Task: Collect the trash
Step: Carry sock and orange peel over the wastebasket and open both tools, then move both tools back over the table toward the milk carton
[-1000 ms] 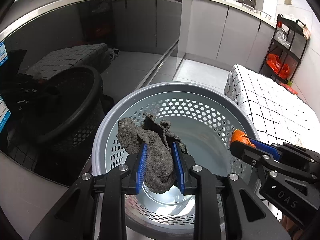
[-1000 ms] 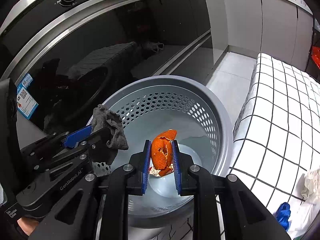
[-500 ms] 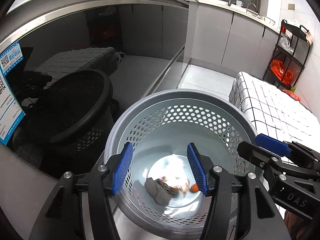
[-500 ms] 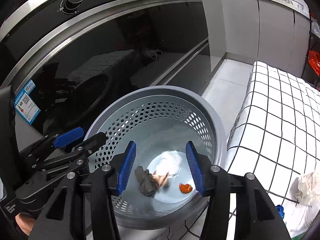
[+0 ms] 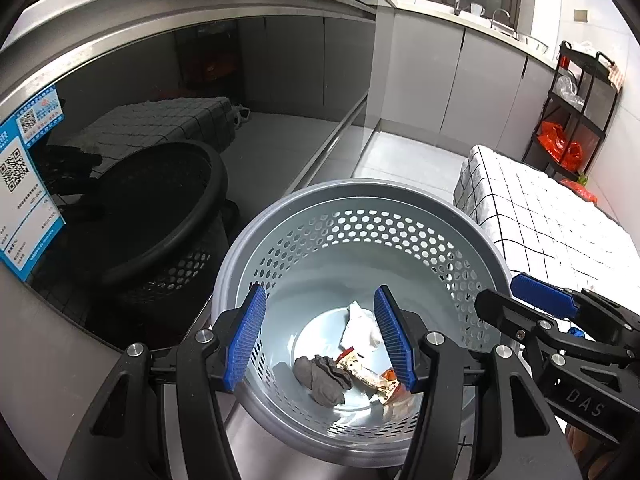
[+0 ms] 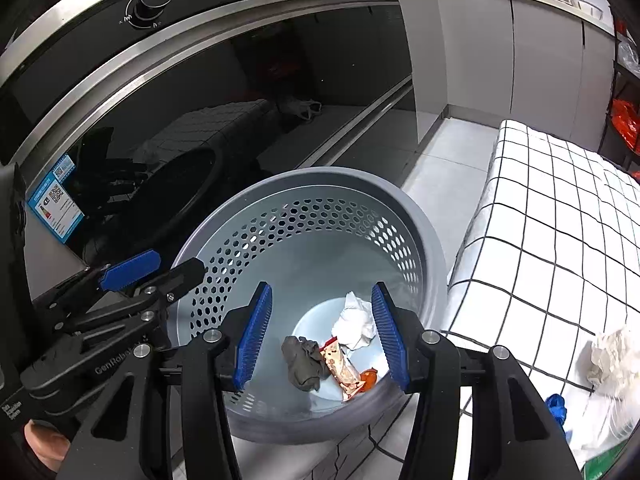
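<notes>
A grey perforated bin (image 5: 360, 196) (image 6: 432, 240) stands on the floor below both grippers. On its bottom lie a grey rag (image 5: 322, 376) (image 6: 302, 362), a crumpled white tissue (image 5: 360, 326) (image 6: 354, 322), a snack wrapper (image 5: 366, 372) (image 6: 342, 368) and a piece of orange peel (image 5: 390, 374) (image 6: 368, 378). My left gripper (image 5: 320, 340) (image 6: 154, 264) hangs open over the bin's left side, nothing between its blue pads. The right gripper (image 6: 322, 336) (image 5: 516, 296) hangs open over the right side, also empty.
A glossy black oven door (image 6: 240, 92) with a knob (image 6: 150, 0) rises right behind the bin. To the right lies a white checked cloth (image 6: 560, 220) (image 5: 540, 216) with a crumpled tissue (image 6: 612, 356) and something blue (image 6: 556, 402) on it. A black shelf rack (image 5: 576, 108) stands far right.
Both grippers opened. The grey rag fell from the left one and the orange peel from the right one; both now lie on the bin's bottom.
</notes>
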Demonstrator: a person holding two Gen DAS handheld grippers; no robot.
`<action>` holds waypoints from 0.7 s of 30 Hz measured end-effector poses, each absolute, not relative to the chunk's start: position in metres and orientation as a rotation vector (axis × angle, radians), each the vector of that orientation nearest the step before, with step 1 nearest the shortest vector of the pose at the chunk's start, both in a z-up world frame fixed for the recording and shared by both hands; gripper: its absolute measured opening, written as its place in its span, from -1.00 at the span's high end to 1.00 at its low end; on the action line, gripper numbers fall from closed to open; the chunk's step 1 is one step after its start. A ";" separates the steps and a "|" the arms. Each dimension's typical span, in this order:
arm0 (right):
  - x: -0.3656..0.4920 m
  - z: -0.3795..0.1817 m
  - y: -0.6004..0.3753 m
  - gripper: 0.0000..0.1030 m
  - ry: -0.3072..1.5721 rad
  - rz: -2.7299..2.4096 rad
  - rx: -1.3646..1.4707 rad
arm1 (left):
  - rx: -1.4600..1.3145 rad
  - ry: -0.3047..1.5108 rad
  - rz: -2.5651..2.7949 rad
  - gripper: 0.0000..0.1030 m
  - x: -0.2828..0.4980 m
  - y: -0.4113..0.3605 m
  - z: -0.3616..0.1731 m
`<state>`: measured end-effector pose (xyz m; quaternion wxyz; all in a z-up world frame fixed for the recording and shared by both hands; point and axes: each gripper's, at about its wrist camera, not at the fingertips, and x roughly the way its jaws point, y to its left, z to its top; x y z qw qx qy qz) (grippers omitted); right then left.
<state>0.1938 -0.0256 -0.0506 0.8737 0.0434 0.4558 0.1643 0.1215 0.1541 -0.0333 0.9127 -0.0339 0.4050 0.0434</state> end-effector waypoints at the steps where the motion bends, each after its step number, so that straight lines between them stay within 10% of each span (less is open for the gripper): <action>1: 0.192 -0.050 -0.028 0.03 0.951 0.339 0.093 | -0.069 0.832 0.089 -0.08 0.120 0.153 -0.033; 21: 0.115 -0.041 -0.078 -0.07 0.905 0.217 0.121 | -0.042 0.814 -0.006 -0.23 0.073 0.117 -0.028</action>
